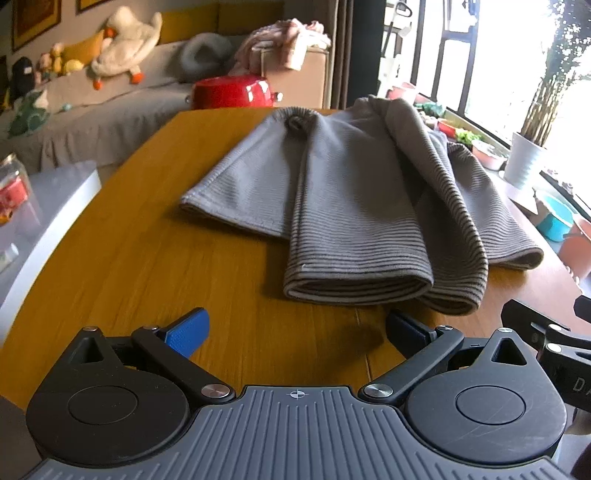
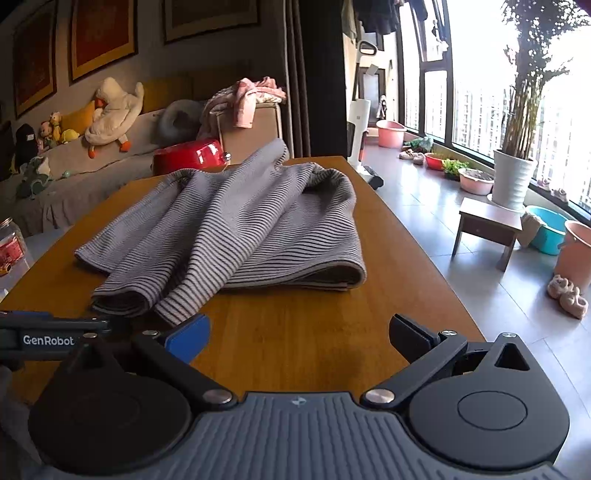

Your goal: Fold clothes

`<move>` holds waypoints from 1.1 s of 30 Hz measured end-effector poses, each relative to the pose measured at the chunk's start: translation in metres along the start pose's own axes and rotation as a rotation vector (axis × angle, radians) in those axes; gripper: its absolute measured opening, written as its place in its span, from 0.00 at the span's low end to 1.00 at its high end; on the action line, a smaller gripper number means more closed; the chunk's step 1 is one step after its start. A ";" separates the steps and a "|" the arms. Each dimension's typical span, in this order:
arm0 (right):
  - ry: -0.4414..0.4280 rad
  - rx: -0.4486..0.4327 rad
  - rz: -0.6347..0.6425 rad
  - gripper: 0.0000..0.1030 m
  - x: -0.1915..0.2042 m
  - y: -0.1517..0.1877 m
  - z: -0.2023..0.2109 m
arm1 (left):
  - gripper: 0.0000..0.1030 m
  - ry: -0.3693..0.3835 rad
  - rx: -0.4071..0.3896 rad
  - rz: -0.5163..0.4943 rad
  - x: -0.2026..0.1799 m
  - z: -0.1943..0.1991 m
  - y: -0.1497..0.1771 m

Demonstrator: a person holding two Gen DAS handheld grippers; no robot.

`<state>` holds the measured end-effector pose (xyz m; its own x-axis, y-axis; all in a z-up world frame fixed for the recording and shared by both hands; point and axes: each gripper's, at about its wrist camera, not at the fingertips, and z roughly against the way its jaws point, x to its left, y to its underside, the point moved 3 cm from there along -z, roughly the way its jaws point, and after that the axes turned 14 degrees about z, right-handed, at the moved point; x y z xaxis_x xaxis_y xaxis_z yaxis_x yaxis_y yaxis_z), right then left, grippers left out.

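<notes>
A home living room; sofa strewn with plush toys; framed pictures above; washbasins by the window.

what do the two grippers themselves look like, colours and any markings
Both match: the left gripper and right gripper each have black linkage arms with silver pivot screws, two round black discs, a ribbed grey base plate bearing a small crosshair mark, and blue textured finger pads. The right wrist view shows white "GenRobot" lettering on the left gripper's side.
</notes>
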<state>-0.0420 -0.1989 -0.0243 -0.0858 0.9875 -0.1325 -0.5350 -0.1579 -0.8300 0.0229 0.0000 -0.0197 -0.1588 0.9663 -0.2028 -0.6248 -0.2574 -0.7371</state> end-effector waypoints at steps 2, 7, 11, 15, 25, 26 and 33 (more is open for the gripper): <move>0.001 0.009 0.000 1.00 0.000 0.000 -0.003 | 1.00 -0.004 0.008 0.000 0.001 0.000 0.001; 0.007 -0.005 0.028 1.00 0.007 0.005 0.001 | 1.00 -0.016 0.028 0.001 0.003 -0.001 0.003; 0.002 0.035 0.017 1.00 0.005 0.001 -0.009 | 1.00 -0.024 0.044 0.002 0.005 -0.002 0.004; -0.002 0.048 0.007 1.00 0.004 0.002 -0.011 | 1.00 -0.033 0.056 0.002 0.008 -0.002 0.006; -0.009 0.062 -0.002 1.00 0.001 0.004 -0.014 | 1.00 -0.039 0.054 0.000 0.007 -0.005 0.006; -0.008 0.062 0.000 1.00 0.002 0.004 -0.014 | 1.00 -0.039 0.053 -0.001 0.007 -0.005 0.006; 0.004 0.066 0.019 1.00 0.005 0.006 -0.014 | 1.00 -0.039 0.051 -0.002 0.006 -0.004 0.005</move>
<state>-0.0339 -0.1944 -0.0371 -0.0934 0.9843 -0.1501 -0.5877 -0.1762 -0.7897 0.0212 0.0047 -0.0272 -0.1865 0.9668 -0.1749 -0.6633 -0.2552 -0.7035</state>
